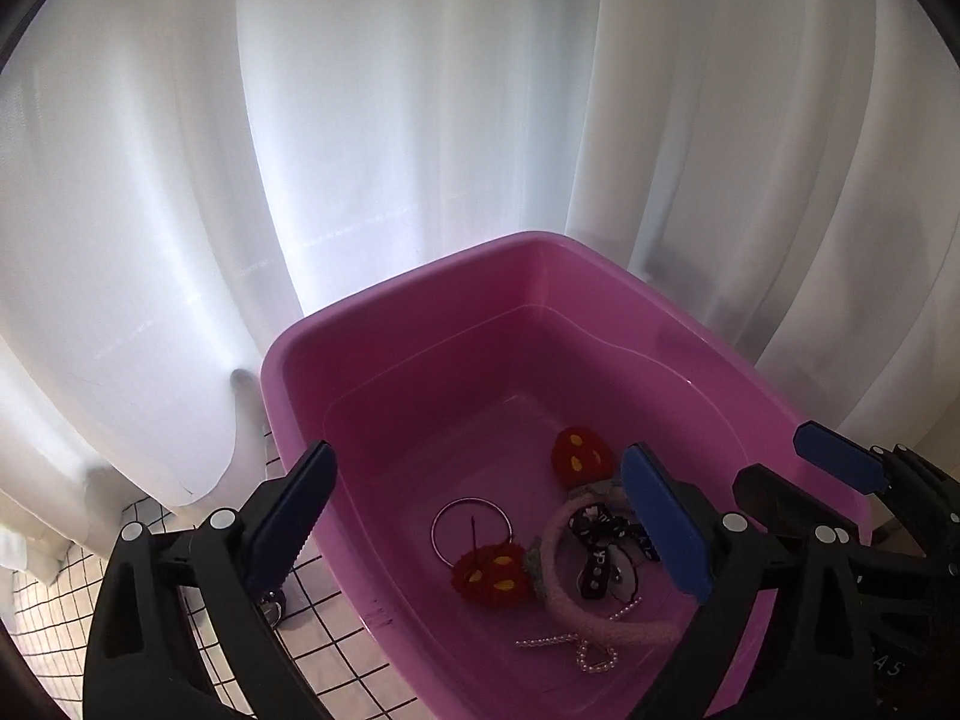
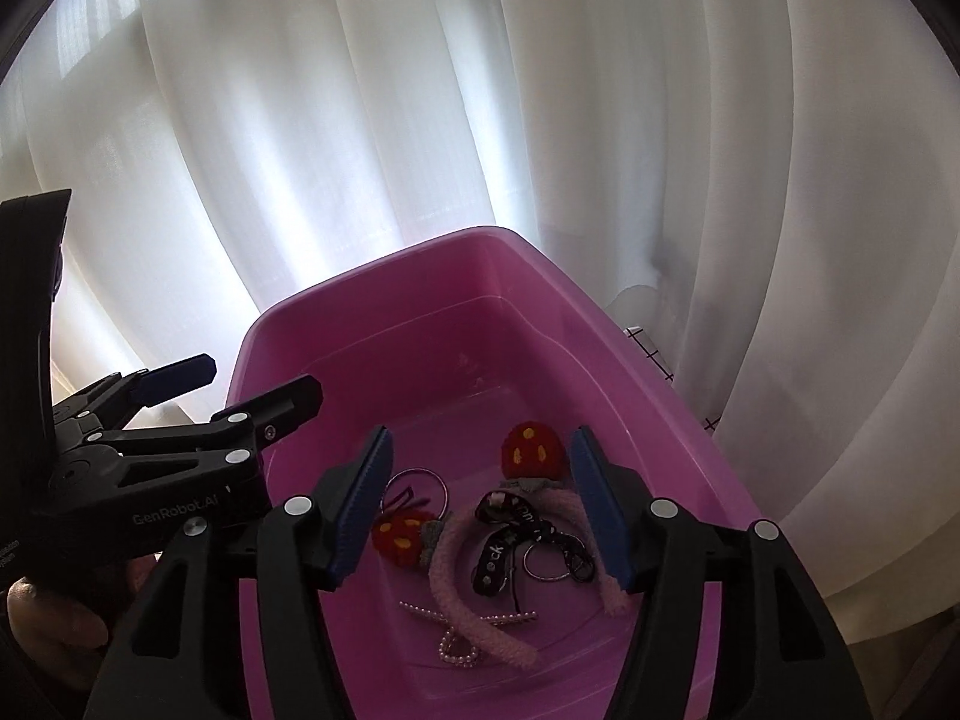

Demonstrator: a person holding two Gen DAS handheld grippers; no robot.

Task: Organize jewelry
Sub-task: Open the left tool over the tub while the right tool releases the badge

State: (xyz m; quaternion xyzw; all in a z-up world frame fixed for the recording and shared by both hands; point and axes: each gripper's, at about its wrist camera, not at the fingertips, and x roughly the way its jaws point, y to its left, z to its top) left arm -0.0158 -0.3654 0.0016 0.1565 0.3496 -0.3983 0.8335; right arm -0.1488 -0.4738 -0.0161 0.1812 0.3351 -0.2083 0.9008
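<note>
- Hovering over the pink tub [image 1: 420,324], your left gripper [image 1: 480,516] has its jaws spread wide and holds nothing; one finger hangs outside the tub's left wall, above the grid-patterned counter [image 1: 336,648].
- Risk, left side: lower it as it stands and that outer finger likely lands on the rim and tips or shoves the tub.
- Jewelry sits heaped on the tub floor: metal ring [image 1: 471,531], red knit pieces [image 1: 492,579], pink fuzzy band [image 1: 576,600], black printed ribbon [image 2: 510,540], pearl strand [image 2: 456,642].
- Risk, centre: these overlap, so closing on one probably drags its neighbours along; the pearl strand looks thin enough to slip free.
- Your right gripper [image 2: 486,510] is also wide apart, empty, touching nothing, poised over the heap.
- Risk, right side: both grippers crowd one tub and may collide.
</note>
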